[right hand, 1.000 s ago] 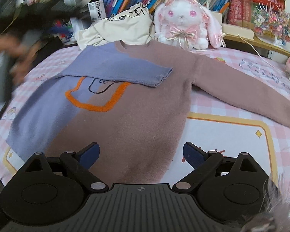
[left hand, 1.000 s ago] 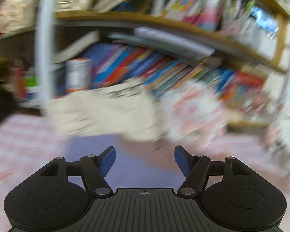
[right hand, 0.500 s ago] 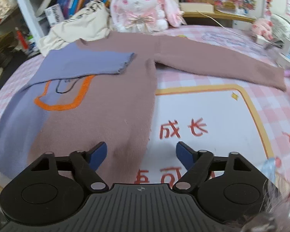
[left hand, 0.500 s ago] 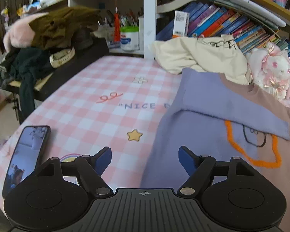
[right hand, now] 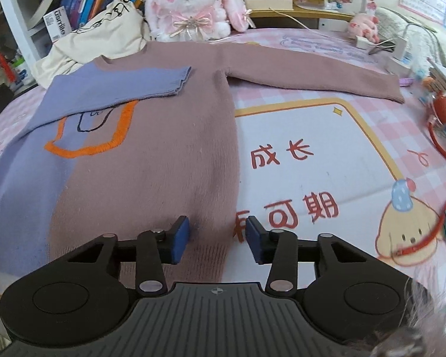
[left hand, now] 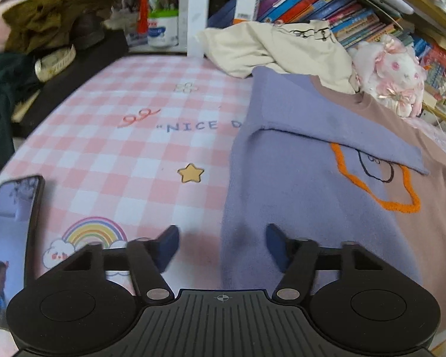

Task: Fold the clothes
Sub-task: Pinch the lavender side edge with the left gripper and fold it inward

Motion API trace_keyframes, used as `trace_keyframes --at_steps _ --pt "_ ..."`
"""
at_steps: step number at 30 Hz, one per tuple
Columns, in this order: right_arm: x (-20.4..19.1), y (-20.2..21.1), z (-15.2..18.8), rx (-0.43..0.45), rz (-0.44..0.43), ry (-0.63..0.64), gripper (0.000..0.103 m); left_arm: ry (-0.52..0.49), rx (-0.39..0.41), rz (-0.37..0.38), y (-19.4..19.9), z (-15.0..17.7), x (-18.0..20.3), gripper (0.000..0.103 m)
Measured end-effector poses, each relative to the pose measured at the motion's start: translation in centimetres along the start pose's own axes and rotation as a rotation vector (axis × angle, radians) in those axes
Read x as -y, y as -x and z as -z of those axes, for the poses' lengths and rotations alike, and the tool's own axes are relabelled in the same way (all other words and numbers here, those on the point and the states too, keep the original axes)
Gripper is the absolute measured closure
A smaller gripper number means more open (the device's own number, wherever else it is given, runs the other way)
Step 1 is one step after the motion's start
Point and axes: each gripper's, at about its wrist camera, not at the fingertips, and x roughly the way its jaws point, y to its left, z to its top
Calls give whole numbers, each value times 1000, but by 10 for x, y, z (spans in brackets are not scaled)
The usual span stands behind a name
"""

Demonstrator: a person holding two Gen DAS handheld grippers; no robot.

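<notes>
A phone [left hand: 12,238] lies left of the sweater [right hand: 151,154], which is spread flat on the pink checked cloth [left hand: 128,154]. The left gripper [left hand: 221,248], jaws spread, straddles the sweater's purple left edge near the hem. The right gripper [right hand: 217,239], jaws also spread, straddles the sweater's brown hem corner. The purple sleeve [right hand: 113,89] lies folded across the sweater's chest; the brown sleeve [right hand: 312,74] stretches out right.

Your left gripper [left hand: 222,245]: matte black, ribbed centre plate with a small crosshair mark; two round side discs; silver screws at the linkage pivots; dark blue pads [left hand: 167,246] | your right gripper [right hand: 217,239]: same black body, crosshair, discs, silver screws; blue pads [right hand: 180,239]
</notes>
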Motion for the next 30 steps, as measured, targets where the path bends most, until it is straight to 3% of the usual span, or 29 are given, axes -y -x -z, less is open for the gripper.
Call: trace_keyframes --at_steps 3,5,7,13,21,30 --pt "-6 1 2 9 11 -4 76 11 8 37 0 2 -7 70" --pt "-9 0 3 11 14 -14 80 9 -2 88 1 3 -9 93" --pt "-12 0 2 13 21 -17 85 12 -9 136 1 6 -10 98" --pt "-26 0 3 13 26 1 90 31 28 179 13 12 -25 99" --pt "-51 1 8 16 8 52 90 61 10 158 13 20 -48 99" --pt "-52 3 12 18 33 81 90 4 24 145 12 18 -43 99"
